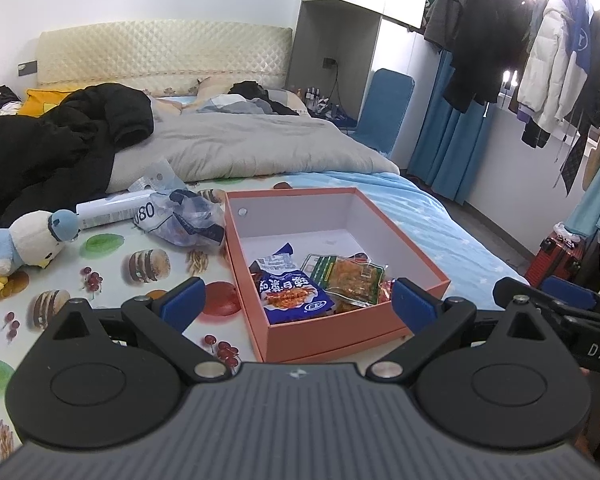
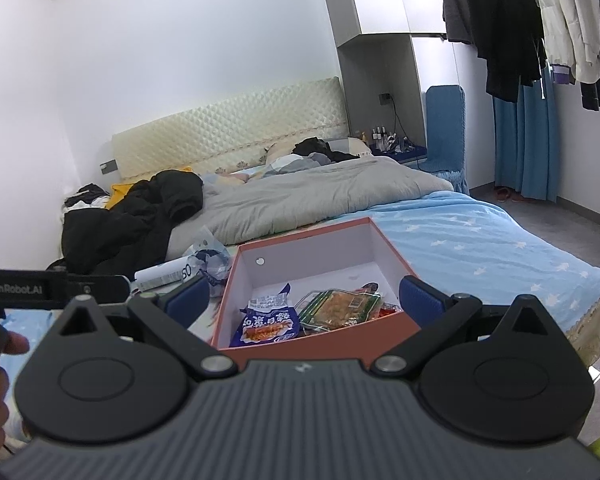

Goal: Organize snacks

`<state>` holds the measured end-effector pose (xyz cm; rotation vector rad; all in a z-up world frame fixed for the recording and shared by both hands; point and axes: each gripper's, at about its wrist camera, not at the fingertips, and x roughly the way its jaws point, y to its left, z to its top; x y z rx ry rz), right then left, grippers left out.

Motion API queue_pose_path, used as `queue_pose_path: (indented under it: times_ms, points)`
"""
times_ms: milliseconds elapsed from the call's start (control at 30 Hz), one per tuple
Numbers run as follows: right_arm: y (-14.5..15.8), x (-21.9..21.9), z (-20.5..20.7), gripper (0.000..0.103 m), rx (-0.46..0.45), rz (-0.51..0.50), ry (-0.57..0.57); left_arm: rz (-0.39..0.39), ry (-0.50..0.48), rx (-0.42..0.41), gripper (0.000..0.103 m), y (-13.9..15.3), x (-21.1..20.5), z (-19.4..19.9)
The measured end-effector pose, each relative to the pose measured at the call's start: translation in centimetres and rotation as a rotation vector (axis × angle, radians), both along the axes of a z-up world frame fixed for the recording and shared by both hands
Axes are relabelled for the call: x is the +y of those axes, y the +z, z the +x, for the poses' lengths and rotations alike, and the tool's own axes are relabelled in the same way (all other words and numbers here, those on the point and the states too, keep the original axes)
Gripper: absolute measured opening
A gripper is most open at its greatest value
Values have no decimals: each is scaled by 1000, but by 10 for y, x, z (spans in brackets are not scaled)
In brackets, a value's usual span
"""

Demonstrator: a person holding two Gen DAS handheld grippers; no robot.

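An open orange box (image 1: pixel 244 264) (image 2: pixel 392 254) with white inner walls rests on the bed. In its near end lie a blue snack packet (image 1: pixel 294 292) (image 2: pixel 268 322), a green-edged packet of orange snack (image 1: pixel 350 278) (image 2: pixel 336 308) and a red wrapper (image 1: pixel 385 288) (image 2: pixel 386 311). My left gripper (image 1: pixel 296 304) hovers open before the box's near wall, nothing between its blue pads. My right gripper (image 2: pixel 304 300) is open too, straddling the box's near end from above. A crumpled clear bag with blue print (image 1: pixel 184 220) (image 2: pixel 210 260) and a white tube (image 1: pixel 108 210) (image 2: pixel 160 276) lie left of the box.
A plush bird toy (image 1: pixel 24 244) lies on the fruit-print sheet (image 1: pixel 100 280) at left. A black jacket (image 1: pixel 56 140) and a grey duvet (image 1: pixel 252 144) cover the far bed. The right gripper's body (image 1: pixel 560 312) shows beside the box. Hanging coats (image 1: pixel 540 52) and a red suitcase (image 1: pixel 556 256) stand right.
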<state>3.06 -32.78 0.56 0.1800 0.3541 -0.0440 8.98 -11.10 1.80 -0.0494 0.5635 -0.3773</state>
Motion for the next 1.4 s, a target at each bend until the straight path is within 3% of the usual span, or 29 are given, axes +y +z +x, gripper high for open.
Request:
queue_pose_path:
  times_ms: [1400]
  points:
    - [0, -2, -3, 103, 8, 5, 1, 4, 10, 1, 101, 2, -1, -3]
